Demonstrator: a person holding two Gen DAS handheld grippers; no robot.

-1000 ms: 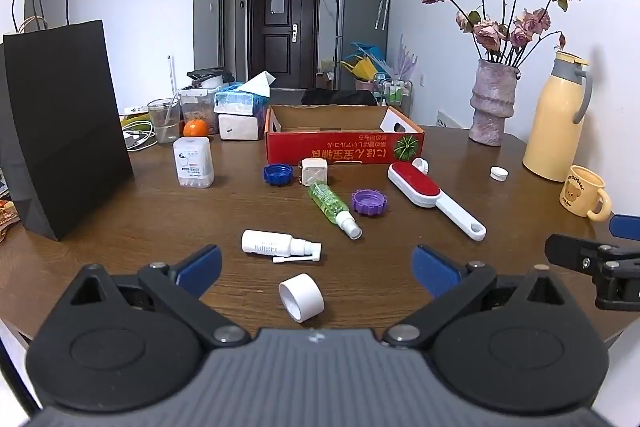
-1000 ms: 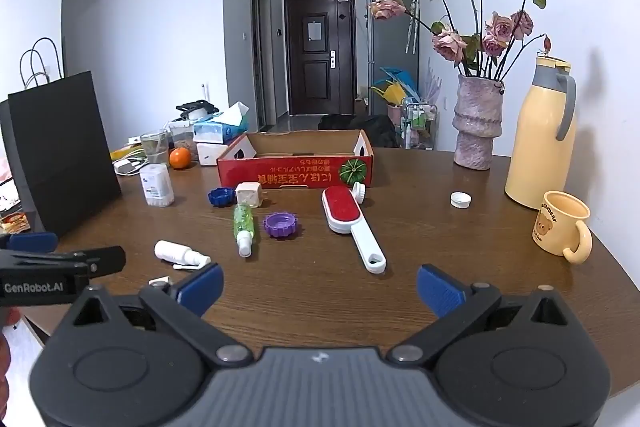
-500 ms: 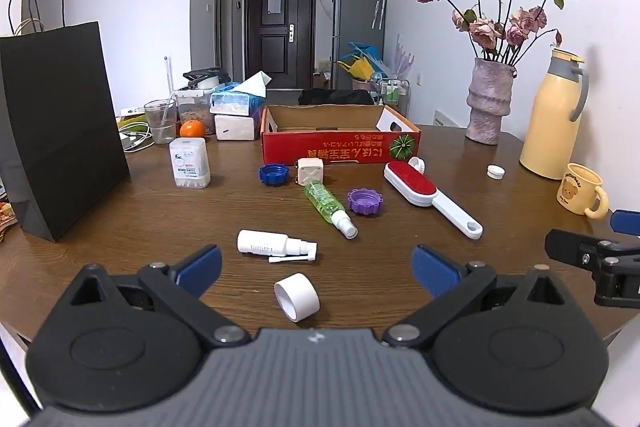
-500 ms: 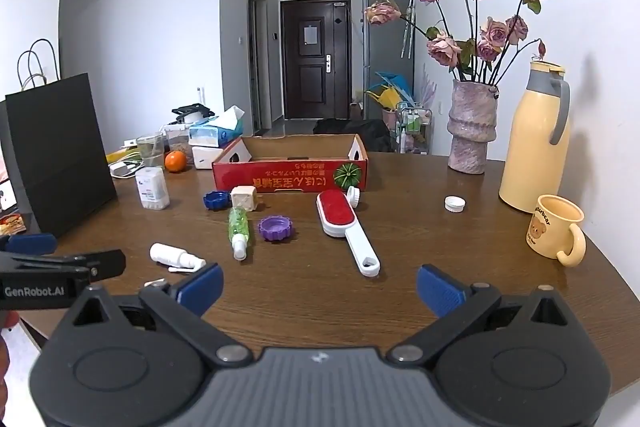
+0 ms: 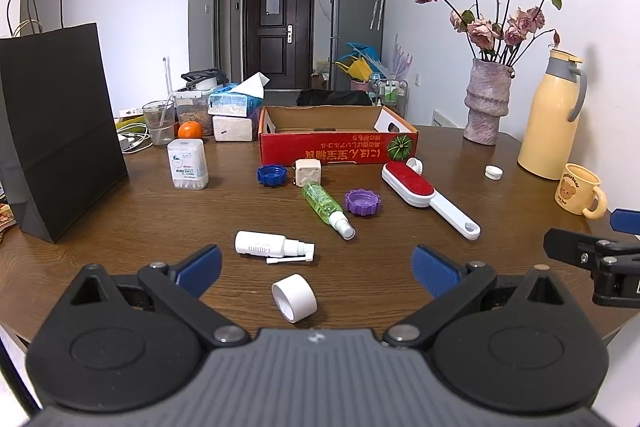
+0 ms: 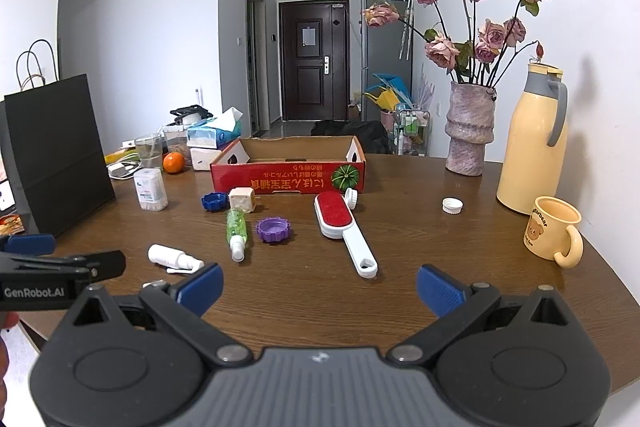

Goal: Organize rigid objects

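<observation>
Loose items lie on the brown table in front of an open red cardboard box [image 5: 338, 147] [image 6: 288, 177]: a white spray bottle [image 5: 266, 245] [image 6: 172, 257], a white cap [image 5: 295, 297], a green bottle [image 5: 326, 205] [image 6: 236, 229], a purple lid [image 5: 363, 202] [image 6: 273, 229], a blue lid [image 5: 271, 175] [image 6: 213, 201], a cream cube [image 5: 308, 172] [image 6: 241, 199] and a red lint brush [image 5: 420, 193] [image 6: 340, 227]. My left gripper [image 5: 316, 265] hovers open near the front edge, just behind the white cap. My right gripper [image 6: 318, 285] hangs open to its right, holding nothing.
A black paper bag [image 5: 60, 147] stands at the left. A white cotton-swab box [image 5: 187, 164], tissue packs [image 5: 236, 107], an orange [image 5: 189, 129] and a glass sit at the back left. On the right are a vase [image 5: 486, 101], yellow flask [image 5: 552, 123], mug [image 5: 578, 189] and small white lid [image 5: 493, 172].
Both grippers have drifted slightly back and up from the table, so the objects look a little farther away. Nothing on the table has moved.
</observation>
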